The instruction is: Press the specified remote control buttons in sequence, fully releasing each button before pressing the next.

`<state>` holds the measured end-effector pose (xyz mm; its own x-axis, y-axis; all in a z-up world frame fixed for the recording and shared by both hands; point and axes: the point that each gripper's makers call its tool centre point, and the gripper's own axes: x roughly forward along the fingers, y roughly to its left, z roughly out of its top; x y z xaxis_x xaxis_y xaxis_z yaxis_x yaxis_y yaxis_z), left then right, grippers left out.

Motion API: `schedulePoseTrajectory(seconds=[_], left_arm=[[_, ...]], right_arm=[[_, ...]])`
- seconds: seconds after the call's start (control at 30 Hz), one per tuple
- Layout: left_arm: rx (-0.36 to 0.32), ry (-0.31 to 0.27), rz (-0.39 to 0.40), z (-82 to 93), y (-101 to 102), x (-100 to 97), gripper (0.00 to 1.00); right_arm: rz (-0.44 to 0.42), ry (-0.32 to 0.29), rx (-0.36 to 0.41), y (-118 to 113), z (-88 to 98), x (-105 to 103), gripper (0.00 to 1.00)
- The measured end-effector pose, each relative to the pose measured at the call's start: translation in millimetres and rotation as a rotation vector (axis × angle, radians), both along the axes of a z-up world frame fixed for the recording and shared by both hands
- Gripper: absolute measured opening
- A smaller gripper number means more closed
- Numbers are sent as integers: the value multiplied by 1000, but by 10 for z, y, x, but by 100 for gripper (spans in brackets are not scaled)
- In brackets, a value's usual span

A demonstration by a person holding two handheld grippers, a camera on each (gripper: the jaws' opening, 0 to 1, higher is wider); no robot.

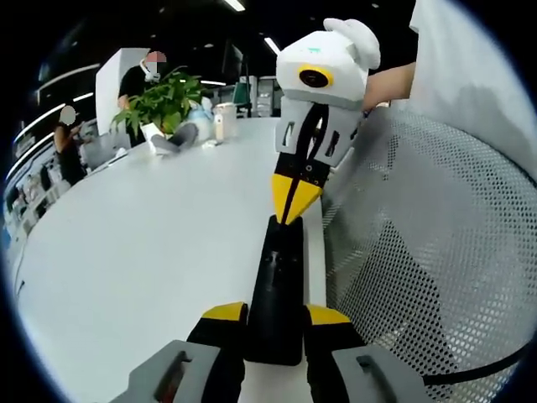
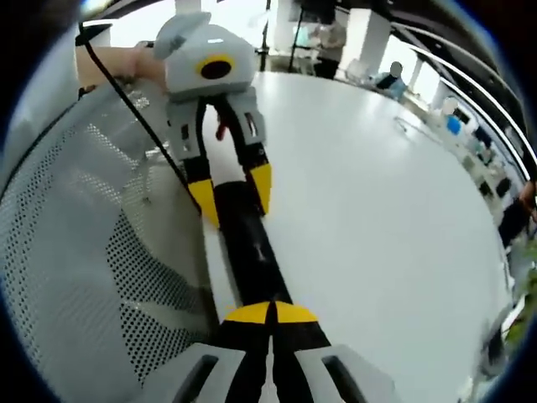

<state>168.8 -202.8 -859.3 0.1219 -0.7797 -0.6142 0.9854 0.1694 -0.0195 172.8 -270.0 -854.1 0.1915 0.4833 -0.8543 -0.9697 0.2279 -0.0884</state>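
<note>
A long black remote control [image 1: 277,277] lies along the white table's [image 1: 151,252] edge. My left gripper [image 1: 277,315] is shut on its near end, one yellow-tipped finger on each side. From above, my right gripper [image 1: 295,197] comes down with its yellow tips pressed together, and they touch the remote's far end. In the right gripper view the same remote [image 2: 247,235] runs away from my shut right gripper [image 2: 270,312] toward the left gripper [image 2: 232,193], which clamps its other end. The remote's buttons are too dark to make out.
A grey mesh chair back [image 1: 436,252] stands right beside the table edge and shows again in the right gripper view [image 2: 75,252]. A potted plant [image 1: 164,101], a cup [image 1: 225,120] and small items sit at the table's far end. People stand farther back.
</note>
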Motion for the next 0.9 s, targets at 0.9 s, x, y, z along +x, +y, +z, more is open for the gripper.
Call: schedulePoseTrajectory(seconds=[0.9], left_arm=[[-7, 0, -30, -2, -2, -7, 25]], right_arm=[[62, 75, 29, 101, 31, -11, 0]])
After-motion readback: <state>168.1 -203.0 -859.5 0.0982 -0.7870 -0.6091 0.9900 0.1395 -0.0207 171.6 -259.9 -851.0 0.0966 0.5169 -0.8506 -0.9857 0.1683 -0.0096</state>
